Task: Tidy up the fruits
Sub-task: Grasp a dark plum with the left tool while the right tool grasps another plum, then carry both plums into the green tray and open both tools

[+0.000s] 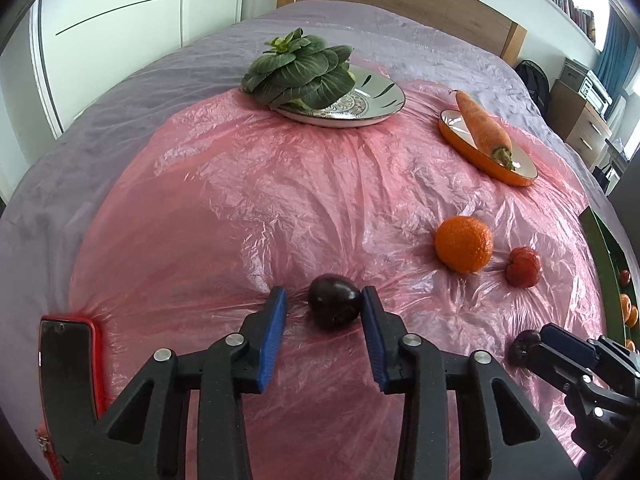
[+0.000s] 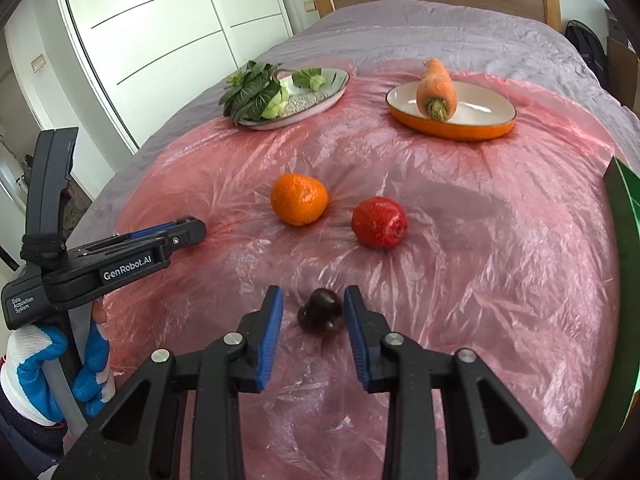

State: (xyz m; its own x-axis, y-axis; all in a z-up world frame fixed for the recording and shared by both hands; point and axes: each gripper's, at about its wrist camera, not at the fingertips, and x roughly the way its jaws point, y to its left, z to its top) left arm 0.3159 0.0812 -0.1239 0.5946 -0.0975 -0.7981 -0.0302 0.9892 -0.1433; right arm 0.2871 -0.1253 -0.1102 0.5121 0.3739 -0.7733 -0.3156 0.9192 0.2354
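My left gripper (image 1: 324, 300) is open with a dark purple plum (image 1: 335, 301) between its blue pads on the pink plastic sheet; the right pad is close to it or touching. My right gripper (image 2: 313, 305) is open around a second dark plum (image 2: 321, 311), which also shows in the left wrist view (image 1: 523, 347). An orange (image 1: 464, 244) (image 2: 299, 199) and a red fruit (image 1: 522, 267) (image 2: 379, 222) lie on the sheet ahead. The left gripper also shows in the right wrist view (image 2: 188, 230).
A patterned plate (image 1: 372, 110) (image 2: 320, 96) holds bok choy (image 1: 296, 68). An orange dish (image 1: 468, 148) (image 2: 468, 130) holds a carrot (image 1: 482, 124) (image 2: 436, 88). A green tray (image 1: 610, 276) (image 2: 624, 200) with small fruits is at the right. A red-cased phone (image 1: 68, 360) lies left.
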